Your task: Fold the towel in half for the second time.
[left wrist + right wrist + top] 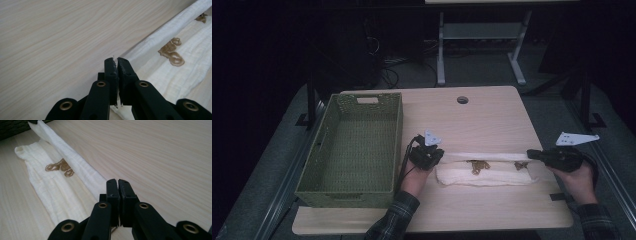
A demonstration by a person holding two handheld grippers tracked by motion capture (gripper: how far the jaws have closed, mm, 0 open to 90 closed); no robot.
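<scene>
Towel [486, 171] lies long and flat across the table [482, 115] in the high view, stretched between the left gripper [438, 154] and the right gripper [532, 153], each pinching one end of its far edge. Left gripper view: jaws squeezed together on that white edge, cloth running off to the right. Right gripper view: jaws shut on the edge too, cloth running away to the left.

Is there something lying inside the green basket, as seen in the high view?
No, the green basket on the left part of the table shows only its bare perforated floor.
</scene>
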